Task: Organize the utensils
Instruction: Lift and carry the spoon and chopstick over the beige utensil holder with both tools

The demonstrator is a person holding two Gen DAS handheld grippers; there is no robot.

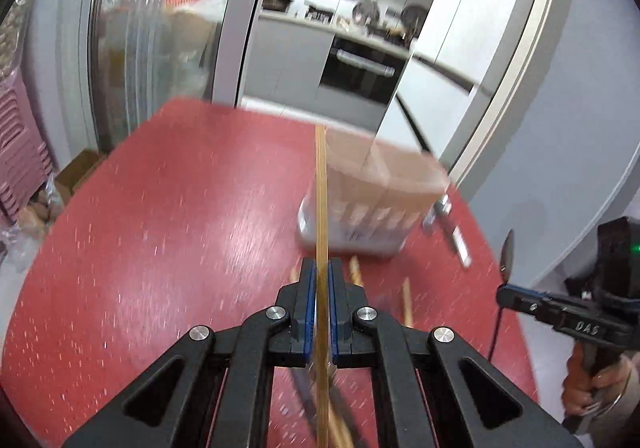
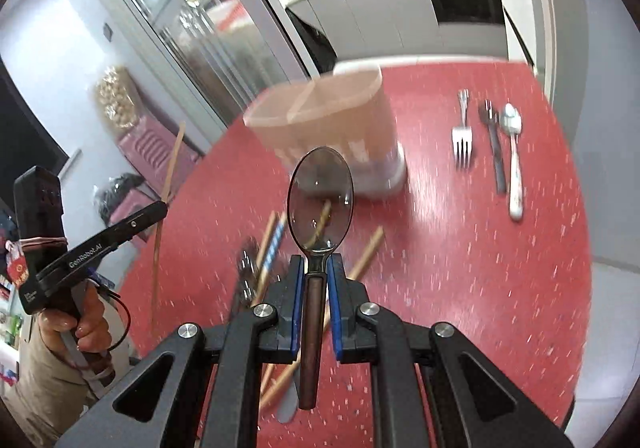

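Above the red table [image 2: 480, 268], near its far edge, the left gripper [image 1: 321, 272] clamps a chopstick [image 1: 321, 187] and the right gripper [image 2: 316, 268] a spoon [image 2: 320, 199], both aimed toward the holder [image 2: 328, 127], likely for dropping in.

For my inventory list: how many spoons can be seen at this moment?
2. A dark spoon with a brown handle is clamped in the right gripper. A silver spoon with a white handle lies on the red table, right of two forks. The blurred pile may hide more.
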